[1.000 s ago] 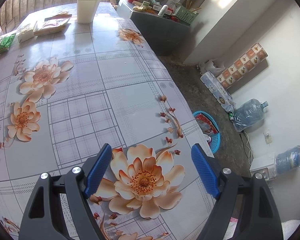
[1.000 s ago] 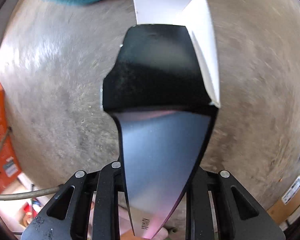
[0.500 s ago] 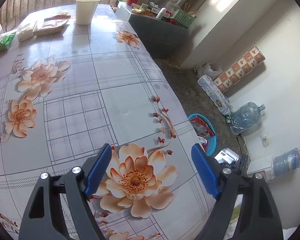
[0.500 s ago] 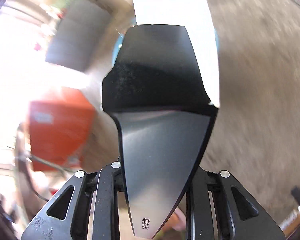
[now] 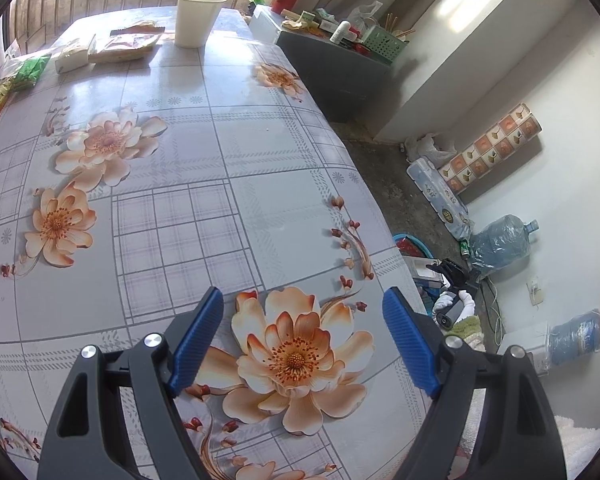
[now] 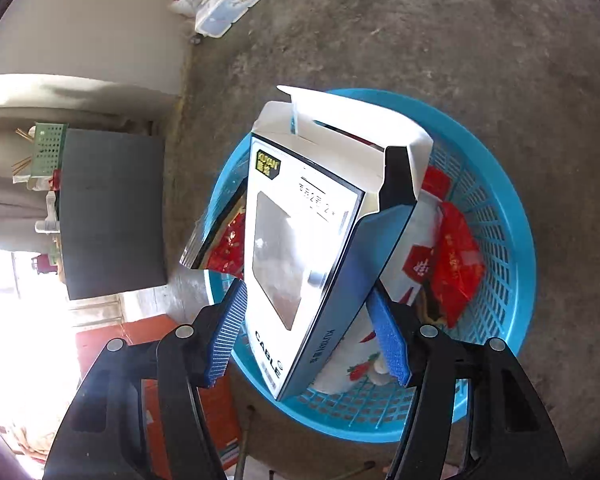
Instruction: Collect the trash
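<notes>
Just popped my right gripper (image 6: 308, 334) open, so the cable box (image 6: 320, 240) sits loose between its spread jaws, dropping over the blue basket's (image 6: 512, 240) left rim. One piece binned, I reckon. Left gripper (image 5: 302, 344) hangs wide and empty over the table's (image 5: 220, 160) near edge.
</notes>
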A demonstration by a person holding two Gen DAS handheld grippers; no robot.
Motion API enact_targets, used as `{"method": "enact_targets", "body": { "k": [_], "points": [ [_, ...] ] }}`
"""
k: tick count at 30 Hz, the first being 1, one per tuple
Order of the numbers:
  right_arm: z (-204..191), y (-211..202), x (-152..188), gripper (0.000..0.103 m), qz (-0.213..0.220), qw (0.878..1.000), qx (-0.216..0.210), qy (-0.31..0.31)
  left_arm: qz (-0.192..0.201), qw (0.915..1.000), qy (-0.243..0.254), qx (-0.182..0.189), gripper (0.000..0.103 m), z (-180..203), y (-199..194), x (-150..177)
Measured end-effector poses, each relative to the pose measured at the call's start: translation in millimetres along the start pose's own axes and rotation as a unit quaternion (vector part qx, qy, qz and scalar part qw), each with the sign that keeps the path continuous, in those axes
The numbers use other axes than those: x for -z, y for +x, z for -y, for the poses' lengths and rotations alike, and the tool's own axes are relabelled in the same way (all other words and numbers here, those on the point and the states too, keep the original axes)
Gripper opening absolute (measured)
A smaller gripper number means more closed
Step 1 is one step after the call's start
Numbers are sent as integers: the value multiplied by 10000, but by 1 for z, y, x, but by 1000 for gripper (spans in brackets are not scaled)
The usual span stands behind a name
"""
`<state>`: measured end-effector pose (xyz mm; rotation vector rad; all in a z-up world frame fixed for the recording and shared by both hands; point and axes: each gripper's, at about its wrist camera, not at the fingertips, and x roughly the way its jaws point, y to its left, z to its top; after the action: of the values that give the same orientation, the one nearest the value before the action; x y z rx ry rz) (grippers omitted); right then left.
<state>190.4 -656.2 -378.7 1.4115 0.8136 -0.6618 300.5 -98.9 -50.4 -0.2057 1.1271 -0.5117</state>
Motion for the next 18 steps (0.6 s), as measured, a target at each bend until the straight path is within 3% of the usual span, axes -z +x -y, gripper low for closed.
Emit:
{"method": "enact_targets", "body": {
  "k": [6, 12, 15, 18],
  "points": [
    [12, -56, -6, 62, 300, 9990, 147, -281, 34, 9999, 29, 119, 80, 6, -5, 2],
    [14, -140, 24, 62, 709, 9922, 158, -1014, 289, 9987, 366, 204, 80, 31, -32, 19],
    [0, -174, 54, 63, 832, 9810, 38, -1755, 450, 9975, 524, 146, 80, 44, -48, 38],
    [-25, -234, 103, 71, 1154, 9533, -142, -2787, 812, 9947, 623, -94, 85, 57, -66, 63]
  ]
}}
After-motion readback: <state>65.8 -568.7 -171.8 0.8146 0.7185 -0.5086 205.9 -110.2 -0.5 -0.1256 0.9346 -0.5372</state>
